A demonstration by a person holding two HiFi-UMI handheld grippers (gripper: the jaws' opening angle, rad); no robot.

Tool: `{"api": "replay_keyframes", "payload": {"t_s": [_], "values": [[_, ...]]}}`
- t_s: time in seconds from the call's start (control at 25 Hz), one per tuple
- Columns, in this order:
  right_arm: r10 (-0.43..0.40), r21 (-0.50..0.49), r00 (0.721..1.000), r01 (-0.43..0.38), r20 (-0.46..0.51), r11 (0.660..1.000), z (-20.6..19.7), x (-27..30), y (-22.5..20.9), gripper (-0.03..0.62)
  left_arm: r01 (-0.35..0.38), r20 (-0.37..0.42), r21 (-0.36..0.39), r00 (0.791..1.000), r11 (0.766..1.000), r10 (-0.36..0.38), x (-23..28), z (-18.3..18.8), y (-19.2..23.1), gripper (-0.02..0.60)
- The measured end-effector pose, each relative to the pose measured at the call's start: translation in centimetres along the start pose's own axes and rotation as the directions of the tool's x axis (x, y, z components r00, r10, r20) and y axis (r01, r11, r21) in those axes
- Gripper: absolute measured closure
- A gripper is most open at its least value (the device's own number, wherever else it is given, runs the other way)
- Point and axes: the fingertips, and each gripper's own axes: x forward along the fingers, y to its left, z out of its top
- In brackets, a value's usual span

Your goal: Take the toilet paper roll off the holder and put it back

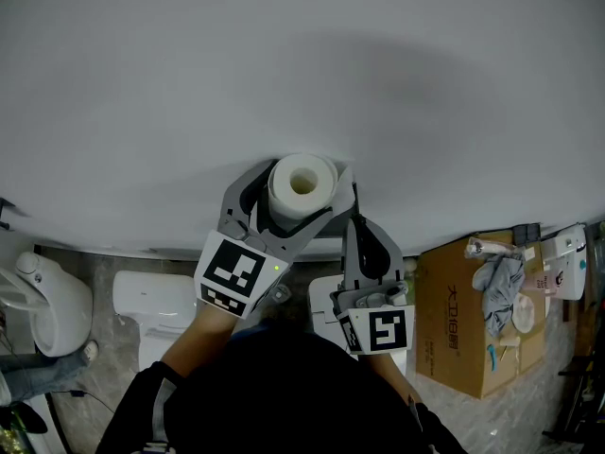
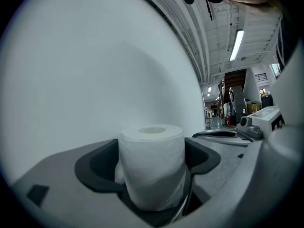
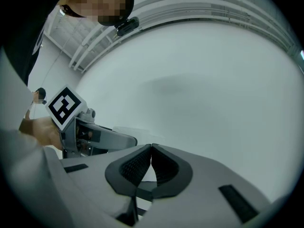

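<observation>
Here, in the head view, the left gripper point(image 1: 299, 199) holds the toilet paper roll point(image 1: 302, 183) up by the white wall point(image 1: 284, 74). The right gripper point(image 1: 356, 227) is just beside it. In the left gripper view, both jaws hug the roll's sides. In the right gripper view, the jaws touch, with nothing between them.

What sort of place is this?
Probably a mock bathroom in an industrial hall: a toilet by the wall, the toilet paper roll in the left tool, a strip light on a high open ceiling.
</observation>
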Motion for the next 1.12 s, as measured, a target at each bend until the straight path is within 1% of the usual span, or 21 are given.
{"api": "replay_keyframes", "payload": {"t_s": [0.16,0.28,0.52,0.72,0.92,1.04,1.12], "values": [[-0.001,0.002,1.0,0.001,-0.008,1.0,-0.1,0.1,0.2,0.571,0.009,-0.011,0.001,1.0,1.0,-0.009,0.0,-0.1,-0.1,0.164],[-0.001,0.007,1.0,0.002,-0.015,1.0,-0.2,0.2,0.3,0.571,0.01,-0.007,0.006,1.0,1.0,-0.01,0.0,0.0,-0.3,0.195],[0.002,0.007,1.0,-0.002,0.003,1.0,0.1,0.4,0.4,0.571,0.002,-0.01,0.018,1.0,1.0,-0.002,0.0,0.1,-0.3,0.201],[0.034,-0.018,0.998,-0.035,-0.051,0.999,-0.8,0.2,0.7,0.571,-0.021,0.01,0.032,1.0,0.999,0.02,-0.5,1.0,-0.2,0.202],[0.021,0.007,1.0,-0.022,0.013,1.0,0.3,0.5,0.6,0.571,-0.03,0.03,0.029,0.999,0.999,0.029,-1.2,2.2,-0.1,0.202],[0.034,0.003,0.999,-0.034,0.011,0.999,0.4,0.6,1.0,0.571,-0.044,0.041,0.028,0.998,0.999,0.042,-1.9,2.8,0.1,0.202],[0.054,-0.011,0.998,-0.054,-0.011,0.998,0.1,0.6,1.6,0.571,-0.058,0.041,0.003,0.997,0.998,0.058,-2.6,2.9,0.5,0.202]]}}
